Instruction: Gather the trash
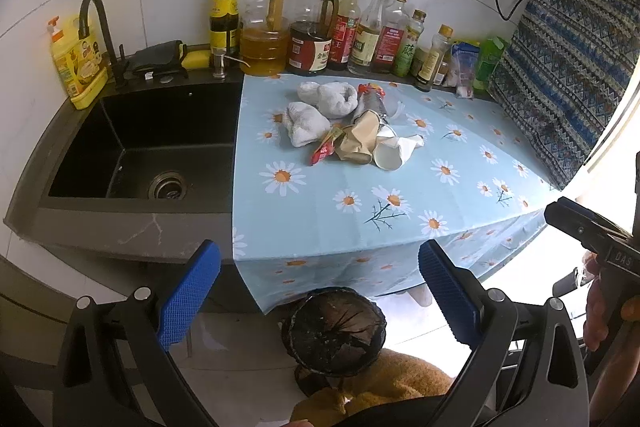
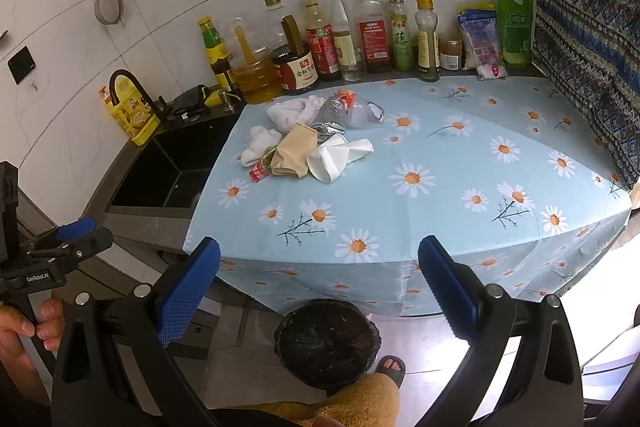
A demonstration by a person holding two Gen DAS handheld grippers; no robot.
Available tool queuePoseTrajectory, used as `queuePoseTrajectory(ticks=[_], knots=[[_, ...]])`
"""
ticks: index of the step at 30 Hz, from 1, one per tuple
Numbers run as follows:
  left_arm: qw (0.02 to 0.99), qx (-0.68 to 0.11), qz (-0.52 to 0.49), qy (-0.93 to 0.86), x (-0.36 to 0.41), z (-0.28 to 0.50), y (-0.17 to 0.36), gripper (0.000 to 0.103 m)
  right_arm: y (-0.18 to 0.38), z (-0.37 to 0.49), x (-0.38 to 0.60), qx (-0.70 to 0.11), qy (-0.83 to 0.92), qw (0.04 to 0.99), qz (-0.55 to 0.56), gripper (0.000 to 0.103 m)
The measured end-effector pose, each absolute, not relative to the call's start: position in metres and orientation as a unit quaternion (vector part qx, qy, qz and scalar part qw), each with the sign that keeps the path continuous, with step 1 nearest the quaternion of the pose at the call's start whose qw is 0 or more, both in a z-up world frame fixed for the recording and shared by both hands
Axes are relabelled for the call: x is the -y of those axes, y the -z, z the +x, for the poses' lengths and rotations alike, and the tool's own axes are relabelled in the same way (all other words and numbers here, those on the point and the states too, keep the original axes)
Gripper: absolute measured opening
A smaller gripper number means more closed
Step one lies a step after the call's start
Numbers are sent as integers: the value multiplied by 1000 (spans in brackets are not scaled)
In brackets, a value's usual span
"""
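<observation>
We're up over the counter w/ both tools: left gripper [image 1: 319, 291] has its blue pads spread wide apart, nothing between them, and right gripper [image 2: 319, 287] is the same, jaws wide, empty. Both hang above the counter's front edge, well short of the trash. The trash pile [image 1: 348, 123] sits on the daisy tablecloth [image 1: 400, 187], toward the back-left part of the cloth, near the sink [image 1: 132, 151] side. In the pile we see white crumpled wads [image 1: 306, 123] at the left & rear, a crushed brown paper cup [image 1: 358, 141] in the middle, a white paper cup [image 1: 390, 155] on its side touching the brown one, a red snack wrapper [image 1: 322, 151] at the front-left, and a clear plastic bag [image 2: 352, 111] w/ something red inside at the back. Pieces overlap; can't tell exactly how many. Behind the pile, a row of sauce & oil bottles [image 1: 344, 27] stands along the tiled wall. Down on the floor, just in front of the cloth's hanging edge, there's the bin [image 1: 334, 331] w/ a dark liner, mouth open, framed between our pads in both views. From the right wrist view we spot the person's hand [image 2: 24, 327] gripping the left tool's handle, plus a sandalled foot [image 2: 390, 367] beside the bin.
</observation>
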State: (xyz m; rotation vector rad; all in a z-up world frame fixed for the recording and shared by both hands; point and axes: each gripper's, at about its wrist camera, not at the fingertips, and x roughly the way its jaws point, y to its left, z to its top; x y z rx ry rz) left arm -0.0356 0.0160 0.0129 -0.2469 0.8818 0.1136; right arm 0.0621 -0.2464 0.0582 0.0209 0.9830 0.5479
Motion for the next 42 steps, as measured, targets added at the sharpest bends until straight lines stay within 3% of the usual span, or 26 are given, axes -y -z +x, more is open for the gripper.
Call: queuePoseTrajectory(ticks=[23, 42], knots=[[890, -431, -131, -64, -14, -26, -8, 96, -55, 79, 240, -472, -275, 838, 7, 98], [866, -471, -149, -82, -7, 63, 13, 96, 11, 202, 232, -551, -348, 750, 114, 98]])
